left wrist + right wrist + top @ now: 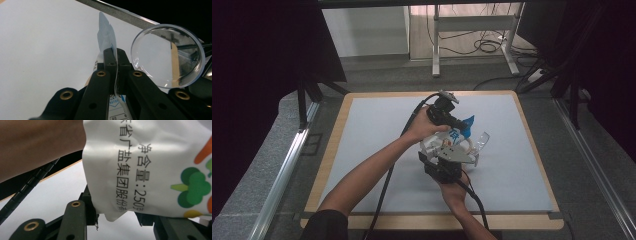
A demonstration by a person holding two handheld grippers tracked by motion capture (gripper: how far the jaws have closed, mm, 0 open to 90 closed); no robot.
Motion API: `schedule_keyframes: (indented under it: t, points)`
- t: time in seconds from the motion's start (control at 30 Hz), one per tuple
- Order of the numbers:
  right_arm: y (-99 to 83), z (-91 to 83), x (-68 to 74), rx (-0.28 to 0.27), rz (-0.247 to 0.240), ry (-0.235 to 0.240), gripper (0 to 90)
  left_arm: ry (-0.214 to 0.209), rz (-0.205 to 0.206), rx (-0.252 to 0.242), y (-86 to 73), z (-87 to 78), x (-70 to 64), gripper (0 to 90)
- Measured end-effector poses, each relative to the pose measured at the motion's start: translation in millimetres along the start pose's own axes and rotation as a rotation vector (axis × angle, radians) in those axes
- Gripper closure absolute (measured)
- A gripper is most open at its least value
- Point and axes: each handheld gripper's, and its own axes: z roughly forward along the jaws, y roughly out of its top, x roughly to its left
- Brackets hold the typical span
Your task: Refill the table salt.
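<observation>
Pale grey, the sheet covering the wood-edged desk [362, 150], and bare apart from the work at its middle. Above it, lifted clear of the surface between two hands, a white plastic bag [460, 131] with a blue top edge, black printed characters and a small vegetable picture on its face (a pack of salt, going by the print). Just beside the bag, on its right in the high view, a round clear dish [167, 55], tilted up on edge rather than lying flat; cannot tell what bears it.

Left gripper [115, 53]: fingers [110, 60] pressed together on the thin blue edge of the bag, the film pinched flat between them and rising past the tips. Right gripper [115, 215]: under the bag's lower corner, with the film hanging down between its two black fingers; cannot tell whether these bite the bag or merely stand on either side of it.

Progress, as a judgement: early to middle. Done so far: bag picked up off the desk and gripped firmly at its top edge. No tear or opening to be seen along that edge, and nothing lying in the dish. Left to do, most likely: a sure hold at the lower end, pulling the seal apart, then tipping the contents into the dish.
</observation>
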Motion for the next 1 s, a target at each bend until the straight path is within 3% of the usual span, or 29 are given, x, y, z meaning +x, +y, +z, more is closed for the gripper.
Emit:
schedule_keyframes:
  t: [0.47,1.0]
  points:
    - [0.2,0.2,0.0,-0.001,-0.001,-0.002,60.3,-0.006,0.001,-0.001,-0.4,0.4,0.7,90.0]
    - [-4.5,5.6,1.6,0.005,0.008,-0.039,60.5,-0.006,0.006,0.017,0.3,5.0,3.0,90.0]
